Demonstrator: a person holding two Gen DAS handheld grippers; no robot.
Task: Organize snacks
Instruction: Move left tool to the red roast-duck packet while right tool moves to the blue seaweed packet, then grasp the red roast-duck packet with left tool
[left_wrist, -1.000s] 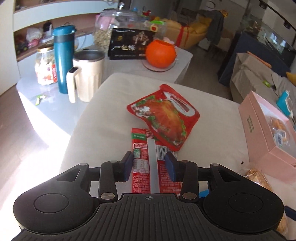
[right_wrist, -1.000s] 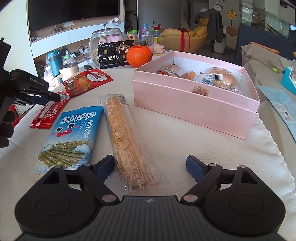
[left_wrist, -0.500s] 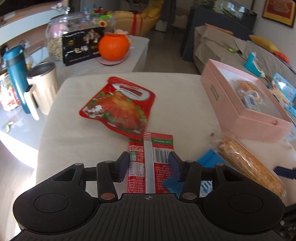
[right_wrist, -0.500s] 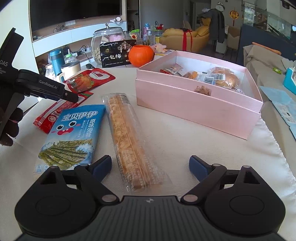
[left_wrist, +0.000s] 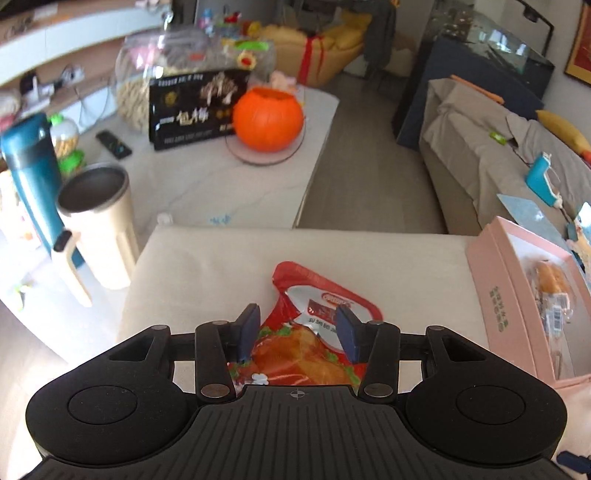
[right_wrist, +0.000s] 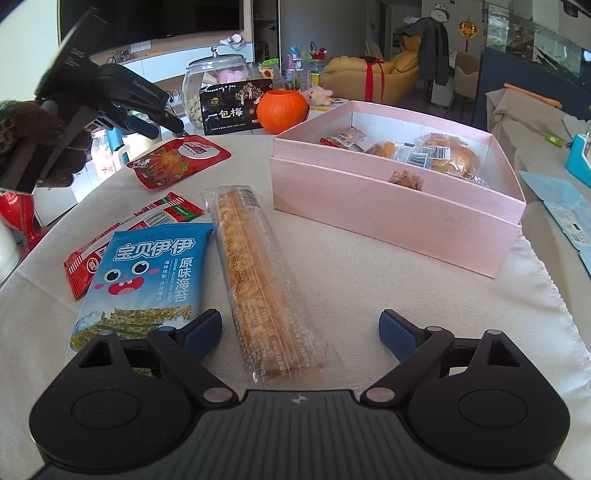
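My left gripper (left_wrist: 297, 332) is open and hovers above the red chicken pouch (left_wrist: 314, 332), which lies flat on the white cloth; the pouch also shows in the right wrist view (right_wrist: 177, 158). My right gripper (right_wrist: 299, 332) is open and empty, with the near end of a long clear cracker sleeve (right_wrist: 258, 273) between its fingers. A blue seaweed pack (right_wrist: 144, 273) and a red sausage stick pack (right_wrist: 129, 236) lie left of the sleeve. The open pink box (right_wrist: 391, 206) holds several wrapped snacks at the right.
Beyond the cloth stands a low white table with an orange pumpkin bowl (left_wrist: 267, 122), a black plum box (left_wrist: 195, 107), a glass jar (left_wrist: 147, 85), a cream mug (left_wrist: 98, 229) and a teal flask (left_wrist: 29, 184). A sofa with a teal item (left_wrist: 543, 181) is at the right.
My left gripper has moved forward from over the red sausage stick pack to over the chicken pouch, and sits higher. My right gripper has barely moved.
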